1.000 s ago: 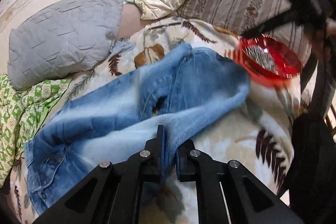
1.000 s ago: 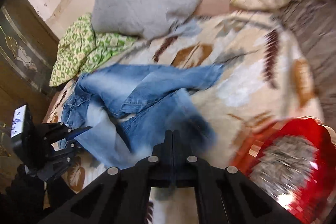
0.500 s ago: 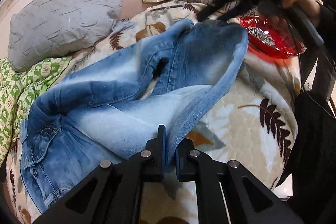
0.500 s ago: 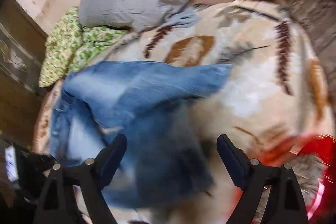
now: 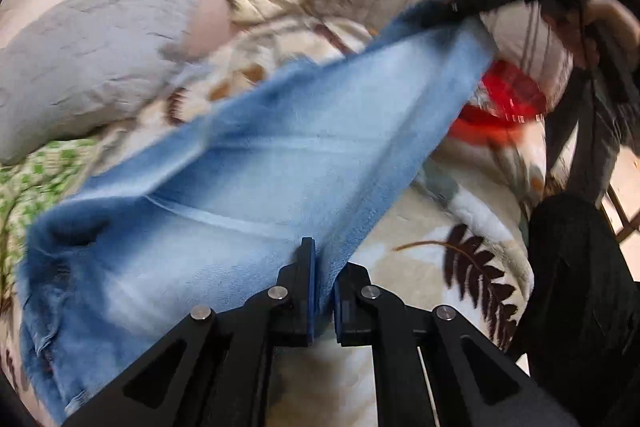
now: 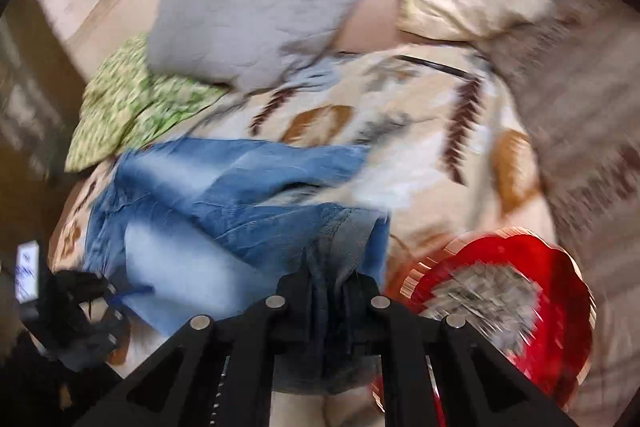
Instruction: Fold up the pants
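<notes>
While the left gripper [image 5: 323, 291] holds its jaws clamped on one edge of the jeans [image 5: 248, 195], the right gripper [image 6: 328, 291] jaws are closing on bunched denim. The jeans stretch across the leaf-print bed cover [image 6: 420, 147]; beyond lies a grey pillow [image 6: 256, 15].

A home bedroom: a bed [image 6: 420, 155] with leaf-print blanket, grey pillow [image 6: 248, 15] at 11 o'clock.

Motion is smearing both my views: the red bowl [image 6: 500, 303] and its grey contents are blurring past recognition, the jeans [image 5: 248, 187] are hiding the bedspread beneath, and my right gripper's [image 6: 332, 291] pads are disappearing inside bunched denim.
</notes>
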Available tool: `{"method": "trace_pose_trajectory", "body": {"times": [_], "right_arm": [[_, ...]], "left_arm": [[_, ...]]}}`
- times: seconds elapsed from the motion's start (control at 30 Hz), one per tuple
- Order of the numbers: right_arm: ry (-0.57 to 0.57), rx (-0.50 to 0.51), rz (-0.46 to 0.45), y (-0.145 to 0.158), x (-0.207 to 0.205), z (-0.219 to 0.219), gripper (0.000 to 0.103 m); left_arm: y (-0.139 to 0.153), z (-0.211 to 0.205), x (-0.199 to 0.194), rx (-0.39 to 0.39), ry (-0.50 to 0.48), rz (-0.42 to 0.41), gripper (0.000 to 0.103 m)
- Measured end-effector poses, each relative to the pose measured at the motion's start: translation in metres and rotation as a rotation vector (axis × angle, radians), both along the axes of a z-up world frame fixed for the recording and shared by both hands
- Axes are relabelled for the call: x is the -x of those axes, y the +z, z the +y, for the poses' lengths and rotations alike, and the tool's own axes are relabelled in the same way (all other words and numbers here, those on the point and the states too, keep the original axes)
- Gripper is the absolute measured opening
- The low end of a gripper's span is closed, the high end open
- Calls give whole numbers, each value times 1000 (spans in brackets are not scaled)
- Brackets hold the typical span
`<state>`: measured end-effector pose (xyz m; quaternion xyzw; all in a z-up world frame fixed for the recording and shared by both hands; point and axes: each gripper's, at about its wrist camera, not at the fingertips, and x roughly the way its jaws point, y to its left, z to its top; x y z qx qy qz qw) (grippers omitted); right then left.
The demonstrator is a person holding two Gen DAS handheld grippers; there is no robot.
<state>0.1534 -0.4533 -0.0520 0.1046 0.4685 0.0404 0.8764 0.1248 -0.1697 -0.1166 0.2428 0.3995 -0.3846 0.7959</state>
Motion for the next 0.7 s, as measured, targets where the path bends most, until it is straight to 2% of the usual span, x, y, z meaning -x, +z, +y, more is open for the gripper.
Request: {"method": "trace_pose_trajectory", "body": {"times": [0.07,0.13,0.17,0.2,0.23,0.3,0.4,0.47,0.6,0.7], "right_arm": [[-34,56,30,-4,-2,-1,13],[-58,29,64,-10,-6,-4,25],[-85,44,77,-10,-7,-4,42],[-110,78,74,-8,-5,-3,71],[-133,118,50,-2,-1,-2,80],[-144,129,-20,11,9,-2,84],[-101,107,-79,30,16,14,84],[-26,50,-118,40,15,40,84],[137,-30,-181,50,7,115,84],[264,-80,-189,48,-4,179,84]], "left_arm": [[-10,-12,1,-53,8,4,7],[-6,-7,-1,-34,41,31,11],[-1,0,-1,-14,61,44,20],[8,11,1,3,97,43,61],[16,21,2,8,131,16,102],[39,52,11,54,205,-89,103],[61,105,15,39,293,-91,103],[74,139,21,6,356,-119,103],[104,225,50,-149,478,-191,103],[121,271,80,-235,532,-197,103]]}}
